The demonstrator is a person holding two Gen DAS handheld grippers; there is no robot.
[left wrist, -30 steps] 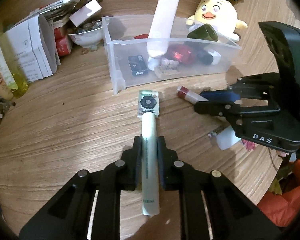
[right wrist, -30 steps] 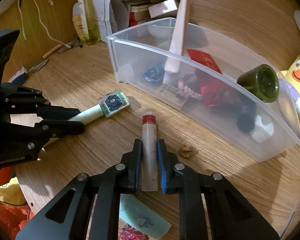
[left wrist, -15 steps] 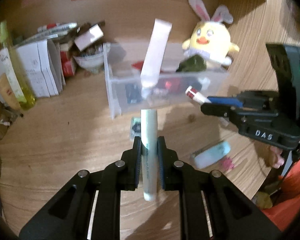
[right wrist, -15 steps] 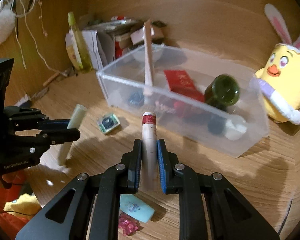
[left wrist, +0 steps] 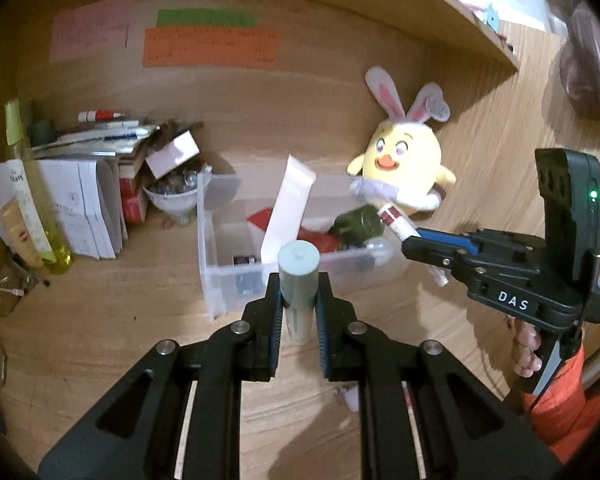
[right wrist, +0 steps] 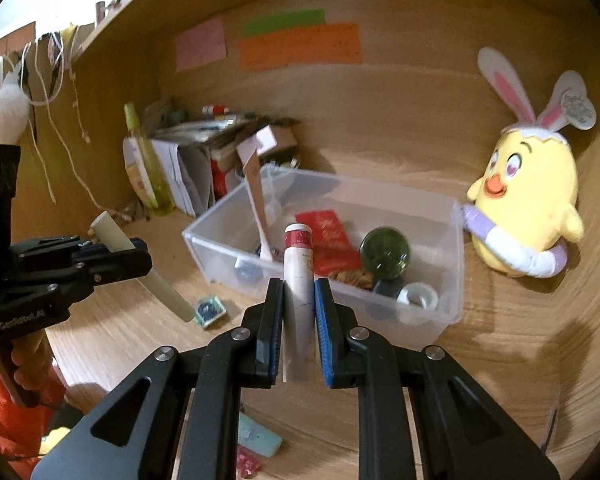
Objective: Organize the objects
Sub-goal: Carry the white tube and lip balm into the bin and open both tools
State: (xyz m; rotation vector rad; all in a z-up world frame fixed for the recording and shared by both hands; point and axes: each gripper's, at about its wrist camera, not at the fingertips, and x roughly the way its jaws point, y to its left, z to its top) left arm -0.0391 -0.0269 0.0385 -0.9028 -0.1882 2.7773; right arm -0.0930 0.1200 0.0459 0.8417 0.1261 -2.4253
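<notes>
Both grippers are now lifted off the counter, up from a second ago. Clear bin sits just beyond them. Left gripper fingers pinch the pale green tube; right gripper fingers pinch the red-capped tube. Small green packet remains on the counter, near left.

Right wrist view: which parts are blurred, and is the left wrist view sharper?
Right wrist view: the paper pile and tall yellow bottle at the back are smeared by motion, while the red-capped white tube in the right tongs is sharp. Left wrist view: mostly sharper, but the clear plastic bin looks soft; both views bend at the edges.
</notes>
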